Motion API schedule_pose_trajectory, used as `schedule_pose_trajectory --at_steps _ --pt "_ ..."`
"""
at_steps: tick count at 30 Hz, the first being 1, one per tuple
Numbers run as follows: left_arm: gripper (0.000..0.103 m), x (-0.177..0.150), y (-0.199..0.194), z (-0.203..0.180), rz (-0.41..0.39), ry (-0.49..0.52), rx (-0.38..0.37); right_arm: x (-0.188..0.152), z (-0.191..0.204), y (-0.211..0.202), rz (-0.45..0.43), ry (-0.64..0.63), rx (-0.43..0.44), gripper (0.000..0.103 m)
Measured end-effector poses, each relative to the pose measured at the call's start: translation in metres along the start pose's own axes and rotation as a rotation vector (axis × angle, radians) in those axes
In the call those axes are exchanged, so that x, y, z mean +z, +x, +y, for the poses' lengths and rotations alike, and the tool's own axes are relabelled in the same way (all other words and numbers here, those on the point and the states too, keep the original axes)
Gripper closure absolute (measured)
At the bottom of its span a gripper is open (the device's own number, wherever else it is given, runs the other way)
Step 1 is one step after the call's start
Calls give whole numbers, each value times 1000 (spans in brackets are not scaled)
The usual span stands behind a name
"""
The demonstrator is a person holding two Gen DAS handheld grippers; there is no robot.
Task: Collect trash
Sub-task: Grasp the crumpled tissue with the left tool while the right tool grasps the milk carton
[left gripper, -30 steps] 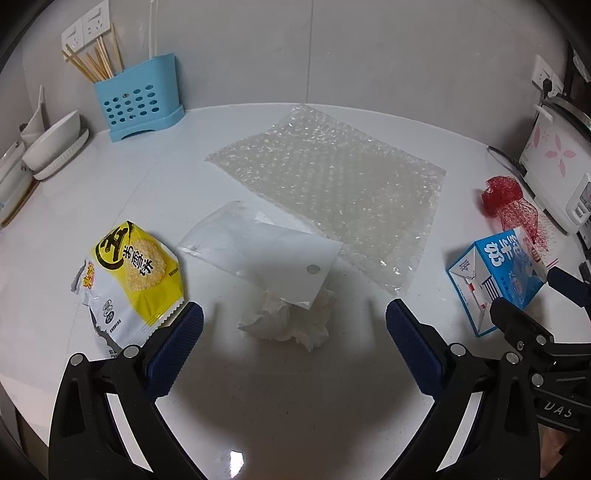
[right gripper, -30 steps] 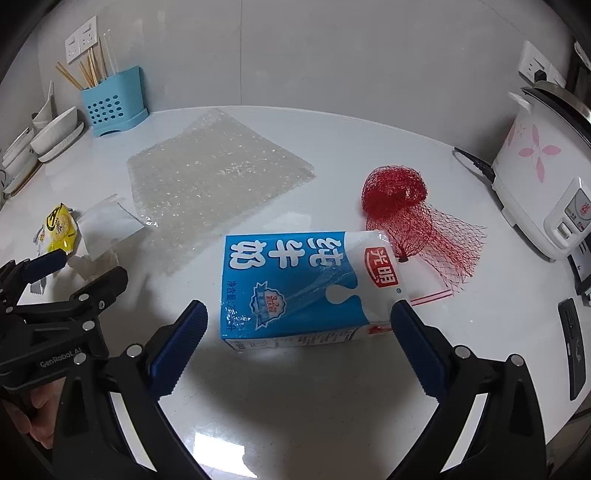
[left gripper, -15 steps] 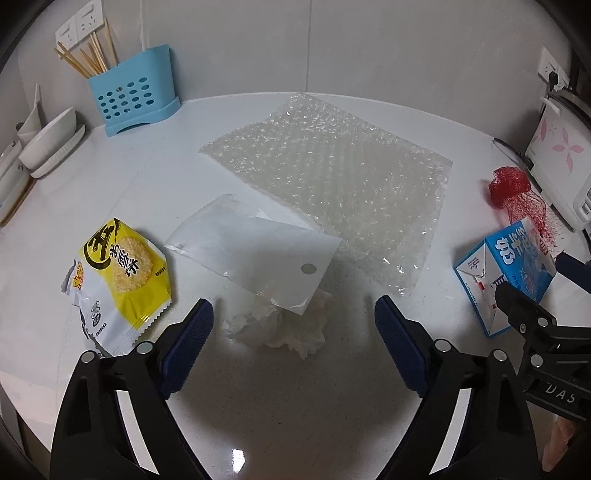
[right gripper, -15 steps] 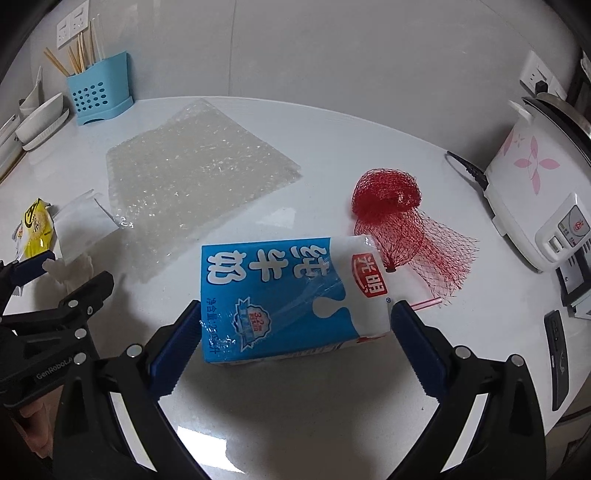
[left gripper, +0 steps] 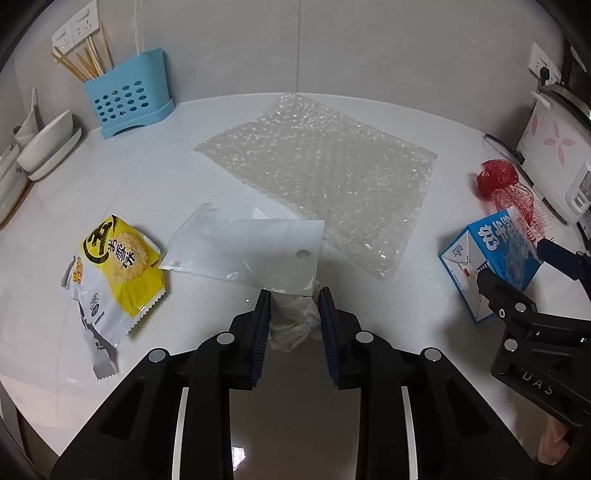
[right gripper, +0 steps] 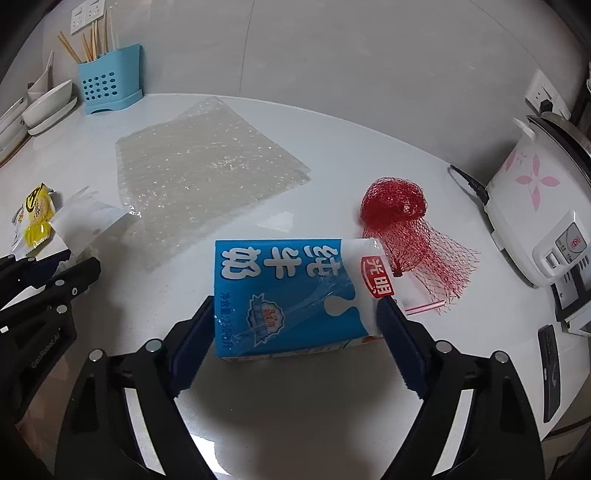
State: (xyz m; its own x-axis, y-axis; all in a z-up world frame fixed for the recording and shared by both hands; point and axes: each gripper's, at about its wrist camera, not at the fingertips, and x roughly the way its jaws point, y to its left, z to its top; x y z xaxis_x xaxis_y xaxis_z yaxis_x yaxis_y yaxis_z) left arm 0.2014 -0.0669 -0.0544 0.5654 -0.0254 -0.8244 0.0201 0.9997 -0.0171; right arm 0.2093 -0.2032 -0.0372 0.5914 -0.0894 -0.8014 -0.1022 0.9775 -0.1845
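Both grippers just clamped down. Left gripper, wide open a second ago, now pinches the crumpled tissue at 6 o'clock on the table, under the clear bag. Right gripper squeezes the milk carton. So two pieces look ready to lift. Only the right view shows the pink straw by the red net at 3 o'clock.

At the back left of the glossy white round table, a perforated light-blue plastic holder filled with wooden chopsticks — beside stacked white ceramic dishes. On the right edge, a white rice cooker with pink flower print — black cord trailing behind. White wall sockets above the holder.
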Motion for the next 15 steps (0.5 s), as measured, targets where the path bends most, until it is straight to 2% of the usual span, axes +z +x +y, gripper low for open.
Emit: schedule_pose_trajectory --at_steps 6,8,10,13,15 --pt "77 -4 -7 2 -11 -4 1 0 3 -4 8 -3 3 27" --pt "77 -4 -12 2 -23 -3 -2 1 2 -12 -2 11 21 21" --pt "77 -3 -17 2 -36 -4 -2 4 -1 -22 -19 29 0 10" --pt "77 -2 -25 3 -51 -3 -6 12 -11 -27 29 123 16 10" --pt "77 -3 -29 3 -60 0 -4 16 -22 -23 101 235 46 10"
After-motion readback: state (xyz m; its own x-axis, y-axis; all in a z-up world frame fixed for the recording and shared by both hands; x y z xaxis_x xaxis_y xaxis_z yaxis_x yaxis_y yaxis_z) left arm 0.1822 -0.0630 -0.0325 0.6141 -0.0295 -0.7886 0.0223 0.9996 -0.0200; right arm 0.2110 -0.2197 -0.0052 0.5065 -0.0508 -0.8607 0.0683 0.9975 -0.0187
